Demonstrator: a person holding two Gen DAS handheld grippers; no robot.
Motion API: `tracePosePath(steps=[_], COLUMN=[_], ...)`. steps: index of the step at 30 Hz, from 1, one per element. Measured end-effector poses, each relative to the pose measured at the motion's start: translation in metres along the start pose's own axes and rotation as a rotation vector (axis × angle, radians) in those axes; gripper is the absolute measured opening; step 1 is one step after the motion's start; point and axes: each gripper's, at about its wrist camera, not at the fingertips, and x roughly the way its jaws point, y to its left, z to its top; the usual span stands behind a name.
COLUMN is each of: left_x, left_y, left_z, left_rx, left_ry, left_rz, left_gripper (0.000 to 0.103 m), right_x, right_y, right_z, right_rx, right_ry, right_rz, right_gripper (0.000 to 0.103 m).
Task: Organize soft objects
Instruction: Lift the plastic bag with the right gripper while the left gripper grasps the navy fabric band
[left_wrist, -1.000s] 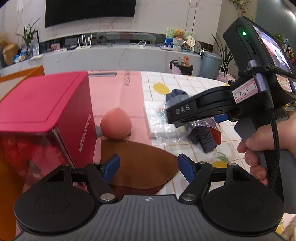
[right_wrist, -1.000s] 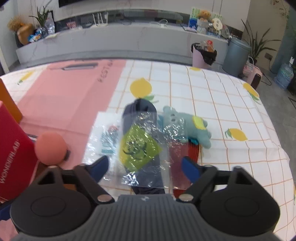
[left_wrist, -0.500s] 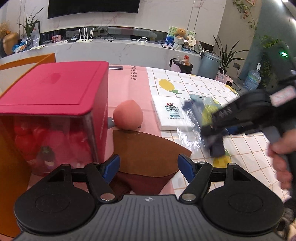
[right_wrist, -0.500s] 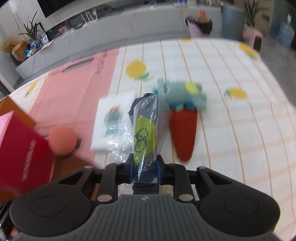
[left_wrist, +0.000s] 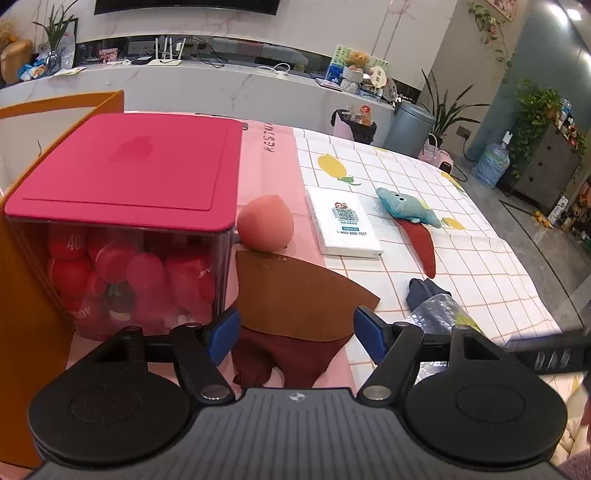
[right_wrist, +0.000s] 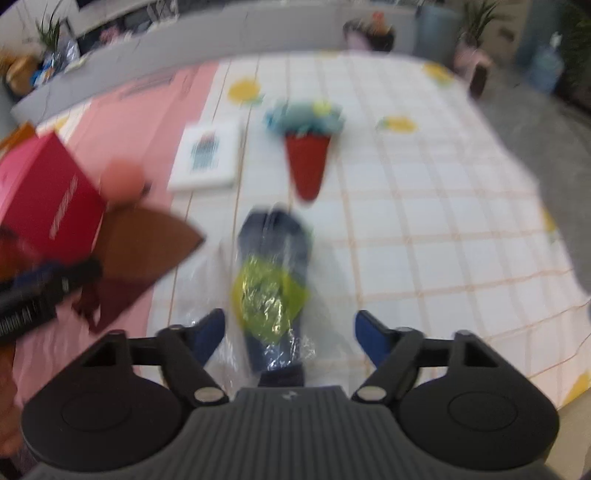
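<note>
The table (left_wrist: 424, 177) wears a white checked cloth with lemons; a pink mat (left_wrist: 273, 170) covers its left part. On it lie a red-lidded box (left_wrist: 125, 184) far left, a peach ball (left_wrist: 265, 223), 2 brown cloths (left_wrist: 295, 291), a white packet (left_wrist: 343, 221), a blue plush toy (left_wrist: 406, 208), a red felt piece (left_wrist: 421, 243) and, nearest right, bagged dark socks (right_wrist: 273, 280).

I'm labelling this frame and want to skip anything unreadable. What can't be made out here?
- Right wrist view: all motion-blurred; the print on the white pack and the plush details are unreadable.
- Left wrist view: the bagged socks are partly hidden behind the left claw.
- Left wrist view: the right claw is cut off by the right edge.
- Box contents: jumbled red shapes, not countable.
</note>
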Motion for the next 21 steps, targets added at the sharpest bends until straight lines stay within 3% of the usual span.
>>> tracePosePath(steps=[2, 4, 7, 9, 11, 14, 21], left_x=[-0.001, 0.000, 0.003, 0.007, 0.009, 0.010, 0.007], left_y=[-0.001, -0.002, -0.002, -0.002, -0.003, -0.004, -0.008], left_z=[0.000, 0.000, -0.002, -0.003, -0.005, -0.007, -0.008], left_rx=[0.007, 0.008, 0.014, 0.014, 0.015, 0.021, 0.040], left_ry=[-0.007, -0.006, 0.008, 0.025, 0.036, 0.039, 0.035], left_rz=[-0.003, -0.004, -0.008, -0.002, -0.003, -0.001, -0.023], left_gripper=[0.082, 0.082, 0.082, 0.082, 0.082, 0.082, 0.082], right_x=[-0.007, -0.003, 0.005, 0.008, 0.004, -0.007, -0.025], right_y=[0.000, 0.003, 0.009, 0.010, 0.008, 0.005, 0.003], right_z=[0.003, 0.006, 0.007, 0.007, 0.006, 0.006, 0.003], right_rx=[0.002, -0.010, -0.040, -0.045, -0.033, -0.013, -0.038], right_ry=[-0.050, -0.050, -0.025, -0.013, -0.031, -0.072, -0.106], right_rz=[-0.001, 0.032, 0.033, 0.035, 0.043, 0.053, 0.006], right_gripper=[0.077, 0.070, 0.050, 0.024, 0.021, 0.006, 0.005])
